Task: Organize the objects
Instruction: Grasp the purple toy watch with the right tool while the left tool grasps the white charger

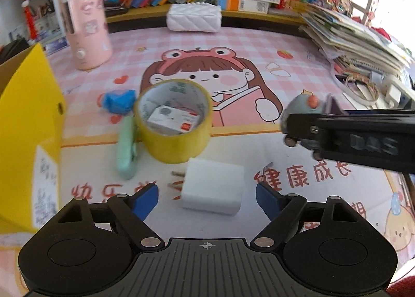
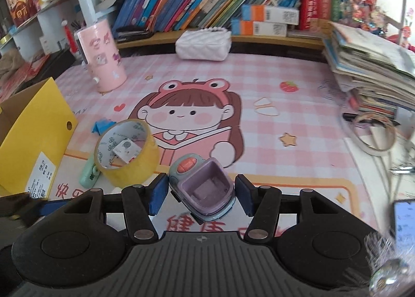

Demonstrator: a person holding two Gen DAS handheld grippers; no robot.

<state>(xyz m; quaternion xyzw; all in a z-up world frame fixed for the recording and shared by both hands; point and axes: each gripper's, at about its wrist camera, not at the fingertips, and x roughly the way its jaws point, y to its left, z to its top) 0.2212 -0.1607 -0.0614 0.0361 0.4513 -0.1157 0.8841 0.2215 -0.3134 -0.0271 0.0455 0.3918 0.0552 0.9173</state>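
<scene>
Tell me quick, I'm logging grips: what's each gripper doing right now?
Left gripper: open, holding nothing; white charger lies between its fingers.
Right gripper: closed on the toy car.

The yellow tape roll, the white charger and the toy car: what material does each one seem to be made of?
Yellow tape roll: glossy translucent plastic film, probably on a printed cardboard core, since the inside looks matte and paper-like.
White charger: smooth matte hard plastic, with two brass-coloured metal prongs.
Toy car, held in the right gripper: moulded hard plastic, judging by its soft sheen and rounded edges.
</scene>
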